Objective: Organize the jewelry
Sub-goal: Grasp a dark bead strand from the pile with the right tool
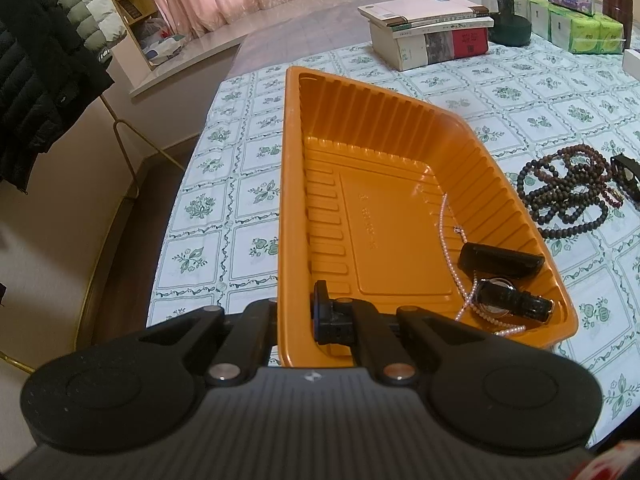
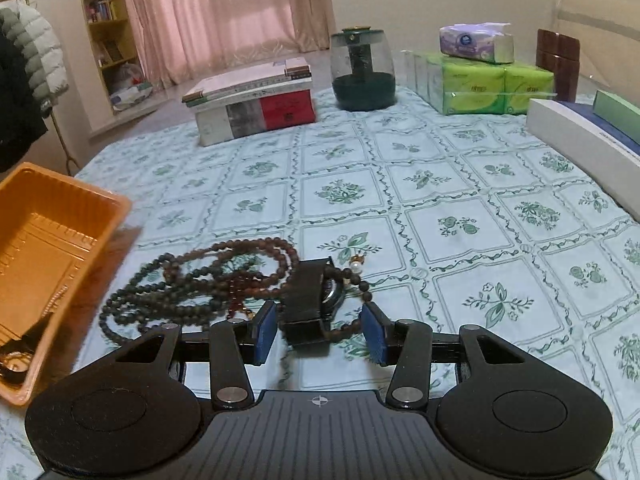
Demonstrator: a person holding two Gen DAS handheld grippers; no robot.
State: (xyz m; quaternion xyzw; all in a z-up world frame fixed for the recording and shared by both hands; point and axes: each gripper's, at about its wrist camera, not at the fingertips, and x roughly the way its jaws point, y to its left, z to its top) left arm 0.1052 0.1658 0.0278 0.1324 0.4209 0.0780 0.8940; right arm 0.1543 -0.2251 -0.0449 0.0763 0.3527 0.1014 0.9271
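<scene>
My left gripper [image 1: 294, 316] is shut on the near rim of an orange plastic tray [image 1: 296, 200], one finger inside and one outside the wall. In the tray lie a pearl necklace [image 1: 452, 248], a black watch [image 1: 508, 300] and a black case [image 1: 500, 260]. Dark bead strands [image 2: 200, 280] lie in a pile on the tablecloth right of the tray, also in the left wrist view [image 1: 568, 192]. My right gripper [image 2: 320, 330] is open, its blue pads on either side of a black-strapped watch [image 2: 308, 300] that lies on the beads.
A stack of books [image 2: 256, 104], a dark glass jar [image 2: 362, 70], green tissue packs [image 2: 492, 84] and a white box [image 2: 580, 148] stand at the far and right sides of the floral tablecloth. Coats hang on a rack off the table's left edge [image 1: 44, 60].
</scene>
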